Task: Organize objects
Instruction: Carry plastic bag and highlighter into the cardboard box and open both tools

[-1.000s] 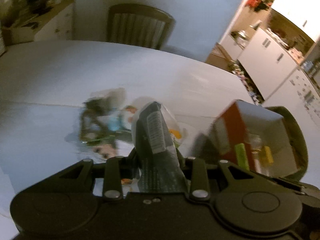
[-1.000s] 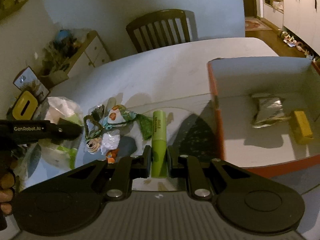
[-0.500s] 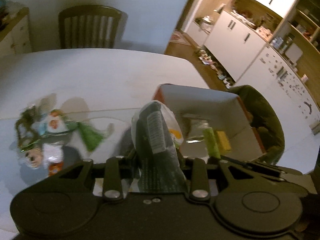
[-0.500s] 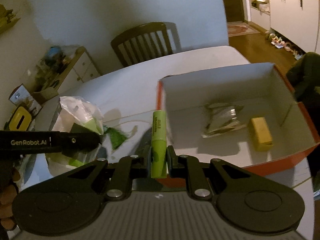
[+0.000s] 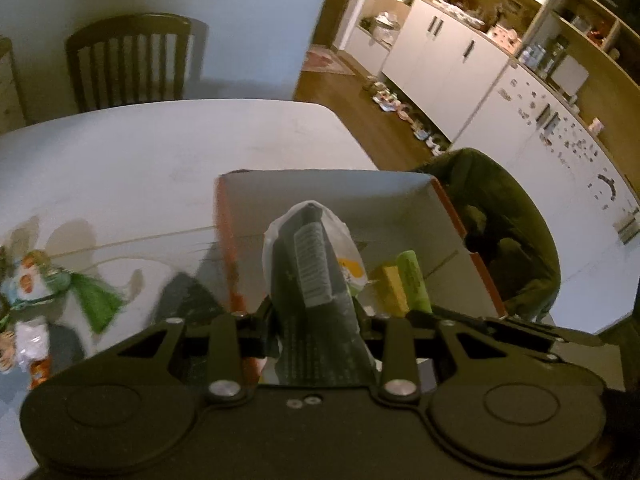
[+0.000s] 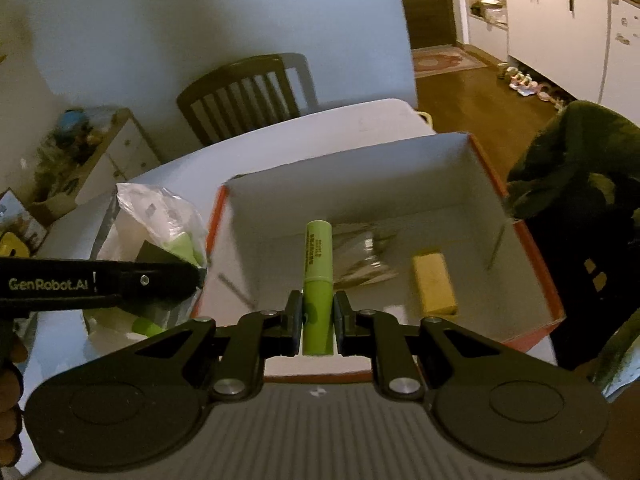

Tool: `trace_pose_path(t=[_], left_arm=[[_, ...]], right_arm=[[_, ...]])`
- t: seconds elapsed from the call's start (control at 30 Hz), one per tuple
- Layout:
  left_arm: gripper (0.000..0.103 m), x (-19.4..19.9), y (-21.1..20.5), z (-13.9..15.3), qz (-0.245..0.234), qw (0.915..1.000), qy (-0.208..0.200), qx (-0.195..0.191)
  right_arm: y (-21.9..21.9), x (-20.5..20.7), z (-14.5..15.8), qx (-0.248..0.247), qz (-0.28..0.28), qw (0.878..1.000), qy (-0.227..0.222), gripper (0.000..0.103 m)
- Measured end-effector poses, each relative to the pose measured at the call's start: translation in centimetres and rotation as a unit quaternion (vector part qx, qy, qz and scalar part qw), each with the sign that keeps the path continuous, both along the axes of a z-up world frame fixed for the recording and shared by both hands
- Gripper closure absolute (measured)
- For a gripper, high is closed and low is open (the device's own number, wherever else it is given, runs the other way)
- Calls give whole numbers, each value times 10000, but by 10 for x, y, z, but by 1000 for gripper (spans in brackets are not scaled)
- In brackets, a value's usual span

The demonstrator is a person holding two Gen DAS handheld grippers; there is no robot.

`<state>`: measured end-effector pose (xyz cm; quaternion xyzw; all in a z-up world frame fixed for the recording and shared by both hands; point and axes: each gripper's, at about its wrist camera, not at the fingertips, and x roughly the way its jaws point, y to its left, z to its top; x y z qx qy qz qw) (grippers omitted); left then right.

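Broadly, a white table (image 5: 140, 152) filling both views, with a slatted wooden chair (image 6: 244, 96) pushed against its far edge. On the table near the right edge, an open box (image 6: 520, 232), orange outside and white inside, holding a crumpled silver wrapper (image 6: 364, 256) and, just beside it to the right, a yellow block (image 6: 434, 284). Draped over something beyond the box's right wall, dark olive fabric (image 5: 508, 224). Left of the box on the bare tabletop, a loose cluster of small toys and trinkets (image 5: 28, 280), among them a green tassel (image 5: 100, 300), blurred and hard to sort further. Clamped between the pinched fingers of the left gripper (image 5: 316, 320), a plastic bag (image 5: 316, 280) with dark printed contents and a white label, held upright above the box's left part. Seen from the right wrist, the same bag (image 6: 160, 220) just left of the box's orange wall, with the left gripper's arm crossing in front. Squeezed between the pads of the right gripper (image 6: 317, 320), a lime-green marker (image 6: 318, 268), pointing forward and held above the box's interior, in front of the silver wrapper. At the left edge of the right wrist view, fingertips of a hand (image 6: 10, 412) around the left handle.
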<state>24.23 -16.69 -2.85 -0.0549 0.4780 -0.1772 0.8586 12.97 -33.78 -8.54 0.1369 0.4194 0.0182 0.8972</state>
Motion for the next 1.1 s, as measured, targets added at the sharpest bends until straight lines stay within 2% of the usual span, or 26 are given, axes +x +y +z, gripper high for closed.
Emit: trace_pose_path(t=[0.27,0.6,0.83,1.1], left_arm=[[70,23,-44,-18,-204,9996,155,152],[70,44,-86,-63,-331,9964,567,542],[69,54,-100,-85,-390,9941,773,658],[69,63,-99,-105,-329,9916,1024,715]], right_arm=[[-35,30,-20,-294,-212,9992,174,88],[-47,76,-51,-707,-126,9961,506,88],[-56,103,-69,-787,-121,9938,774,88],[-56,115,-81,-828,25,9922,932,88]])
